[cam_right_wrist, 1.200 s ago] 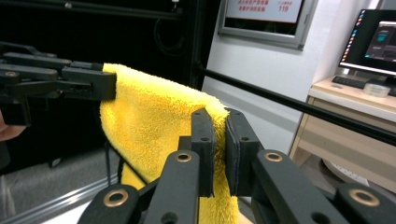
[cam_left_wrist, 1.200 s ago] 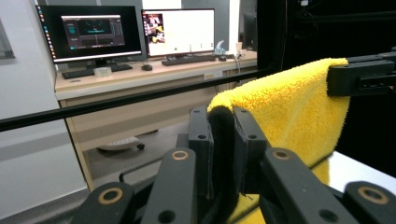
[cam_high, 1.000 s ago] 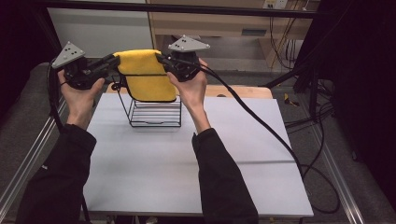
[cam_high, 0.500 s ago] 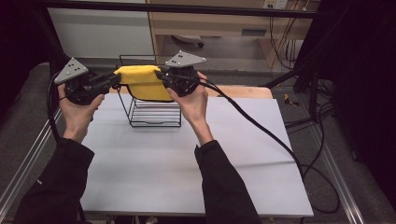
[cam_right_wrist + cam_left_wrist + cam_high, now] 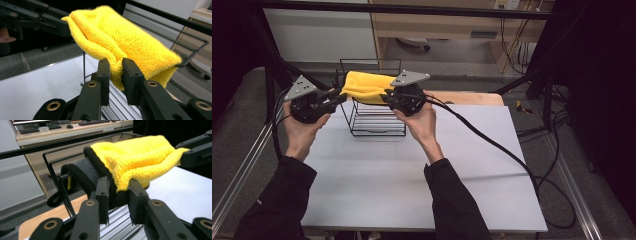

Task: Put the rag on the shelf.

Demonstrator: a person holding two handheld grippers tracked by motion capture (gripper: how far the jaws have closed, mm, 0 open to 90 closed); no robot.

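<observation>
A yellow towel point(image 5: 364, 86) with a black trim lies across the top of a black wire rack point(image 5: 377, 127) at the far middle of the white table. My left gripper point(image 5: 339, 95) holds its left end, my right gripper point(image 5: 387, 95) its right end. In the left gripper view the trimmed edge of the towel point(image 5: 140, 162) fills the gap of my left gripper point(image 5: 118, 186). In the right gripper view the towel point(image 5: 120, 42) sits pinched in my right gripper point(image 5: 115, 65). Both pairs of jaws have just been opening, with cloth still touching the pads.
The table point(image 5: 387, 185) is bare in front of the rack. A wooden board point(image 5: 472, 97) lies behind it at the right. The right gripper's cable point(image 5: 492, 145) trails across the table's right side. Metal frame rails run along both sides.
Both hands have come down and moved away from the camera with the towel. It hung stretched above the rack; now it rests on the rack's top wires.
</observation>
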